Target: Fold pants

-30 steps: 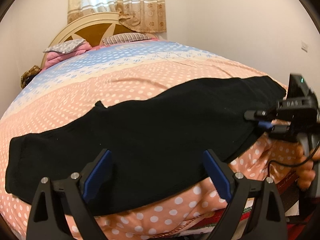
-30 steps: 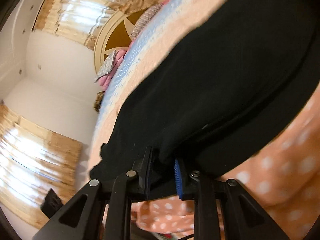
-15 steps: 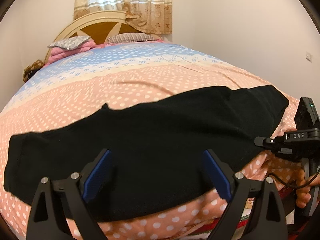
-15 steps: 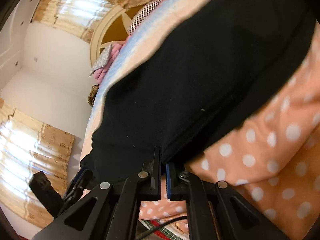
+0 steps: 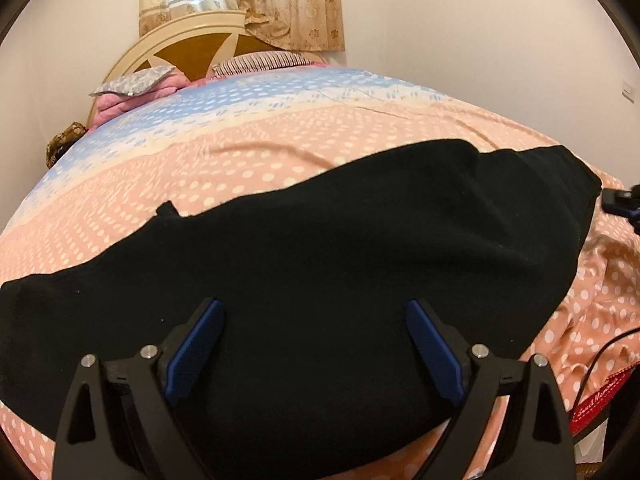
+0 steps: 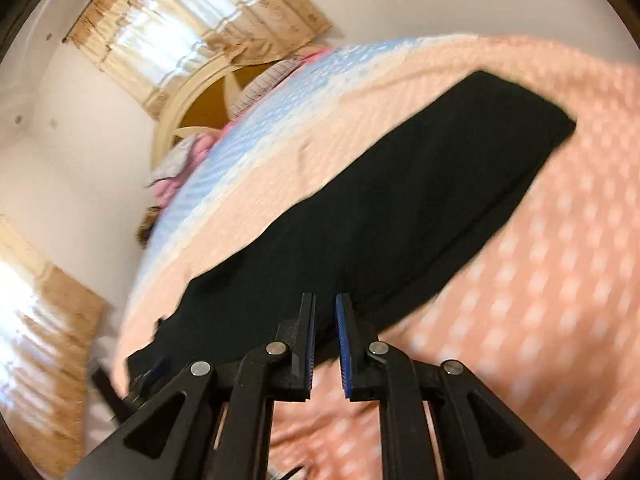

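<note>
The left gripper (image 5: pixel 314 344) has its two blue fingers (image 5: pixel 195 354) spread wide apart. Nothing is between them. They hang just over the near edge of the black pants (image 5: pixel 320 264), about the middle of their length.

The right gripper (image 6: pixel 325 346) has its fingers (image 6: pixel 344 346) close together, with a thin gap between them. No cloth is in that gap, so this gripper holds nothing. Its tips sit at the near edge of the pants, but this view is blurry, so I cannot tell if they touch the cloth.

The pants lie flat on the bed (image 5: pixel 280 148), on the pink part of the dotted bed cover, close to the near side of the bed. They look like one long black strip. I think the two legs are already laid one on top of the other, so the first fold looks done. The pants are still long, so folding them shorter, end to end, is what is left.

The long way of the pants runs from left to right across the bed, along its near edge, not toward the headboard (image 5: pixel 188 46). In the left view, the right end sits a bit farther up the bed than the left end. I cannot tell which end is the waist.
</note>
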